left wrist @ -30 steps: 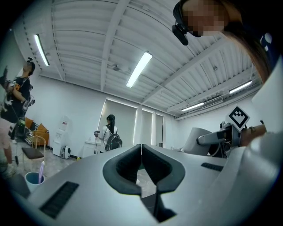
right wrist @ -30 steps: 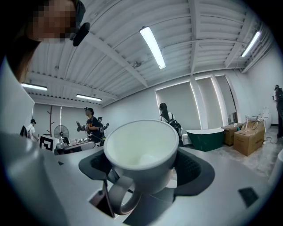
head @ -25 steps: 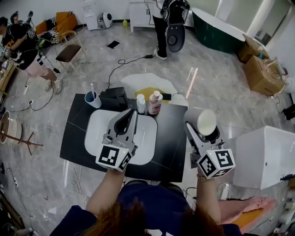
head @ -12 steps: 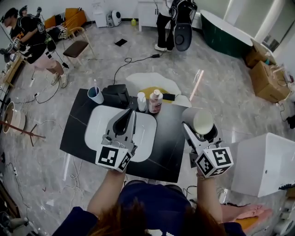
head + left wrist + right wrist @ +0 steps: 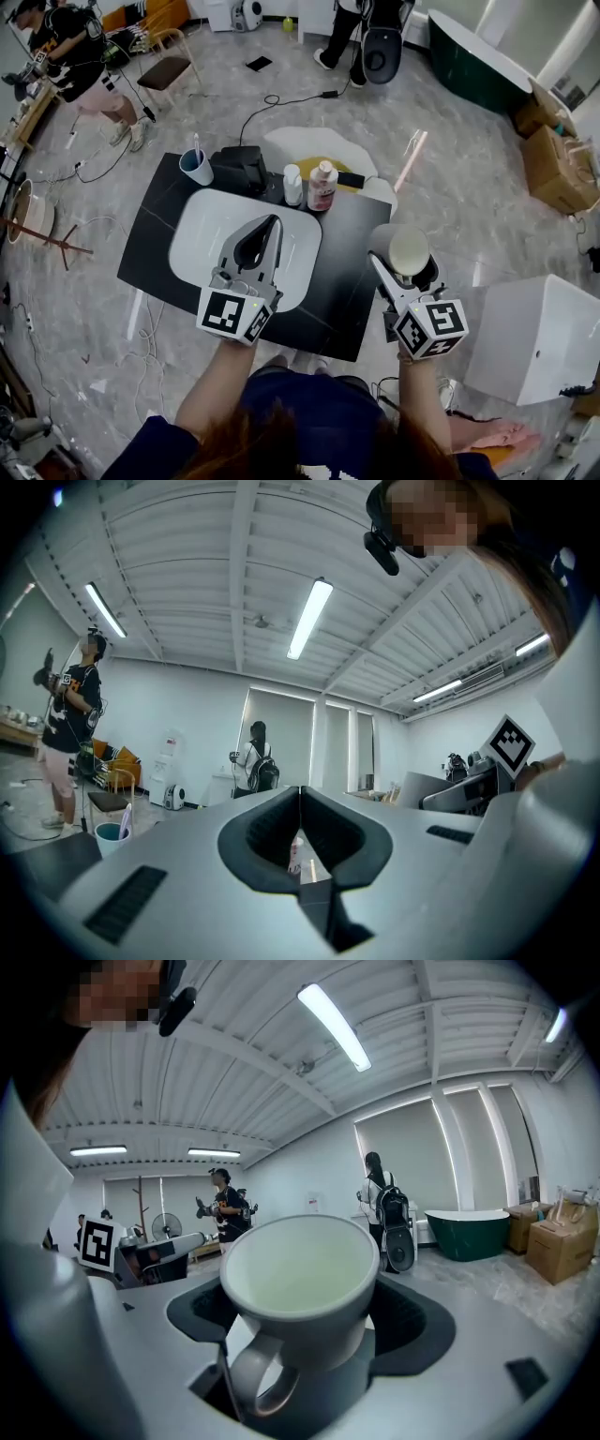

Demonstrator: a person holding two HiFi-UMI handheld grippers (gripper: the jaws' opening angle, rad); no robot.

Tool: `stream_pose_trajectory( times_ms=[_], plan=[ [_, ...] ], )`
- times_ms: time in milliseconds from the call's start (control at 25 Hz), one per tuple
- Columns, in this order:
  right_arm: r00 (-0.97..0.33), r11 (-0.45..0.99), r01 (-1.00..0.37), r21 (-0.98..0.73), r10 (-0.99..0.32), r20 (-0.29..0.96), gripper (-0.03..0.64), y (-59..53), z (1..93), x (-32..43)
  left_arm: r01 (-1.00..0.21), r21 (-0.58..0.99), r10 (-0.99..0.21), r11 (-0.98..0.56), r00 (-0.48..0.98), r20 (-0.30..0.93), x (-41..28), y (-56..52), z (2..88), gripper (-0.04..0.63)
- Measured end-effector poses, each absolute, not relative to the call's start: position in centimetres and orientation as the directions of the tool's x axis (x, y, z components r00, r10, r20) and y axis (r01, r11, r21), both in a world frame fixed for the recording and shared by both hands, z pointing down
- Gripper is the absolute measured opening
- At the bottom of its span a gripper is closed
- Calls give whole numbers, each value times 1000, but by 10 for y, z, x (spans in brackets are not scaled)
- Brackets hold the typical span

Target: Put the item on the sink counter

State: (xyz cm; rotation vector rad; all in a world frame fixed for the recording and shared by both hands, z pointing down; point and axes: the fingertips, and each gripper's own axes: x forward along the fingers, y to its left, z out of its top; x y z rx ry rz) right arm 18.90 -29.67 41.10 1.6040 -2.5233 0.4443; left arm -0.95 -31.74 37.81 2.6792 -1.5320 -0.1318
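A white mug (image 5: 409,251) with a handle sits upright between the jaws of my right gripper (image 5: 401,262), which is shut on it. It hangs at the right edge of the black sink counter (image 5: 342,281). In the right gripper view the mug (image 5: 300,1283) fills the middle, handle toward the camera, with my right gripper (image 5: 305,1340) closed round its base. My left gripper (image 5: 272,225) hovers over the white sink basin (image 5: 202,234), jaws pressed together and holding nothing. In the left gripper view my left gripper (image 5: 300,791) points toward the bottles.
At the counter's back stand a blue cup with a toothbrush (image 5: 196,167), a black box (image 5: 239,169) and two bottles (image 5: 292,185) (image 5: 322,186). A white cabinet (image 5: 534,337) stands to the right. People, a chair, a green bathtub (image 5: 469,56) and cardboard boxes (image 5: 558,159) are farther off.
The right gripper with the mug has drifted slightly left, closer to the counter's right edge. The left gripper stays shut over the basin. The head view has shifted a little.
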Motion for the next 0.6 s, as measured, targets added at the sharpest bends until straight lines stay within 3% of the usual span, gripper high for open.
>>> stream_pose_trajectory(
  times_ms=[600],
  plan=[
    [-414, 355, -910, -213, -789, 454, 440, -279, 532, 190, -863, 121, -865, -491, 499, 47, -10, -309, 432, 23]
  ],
)
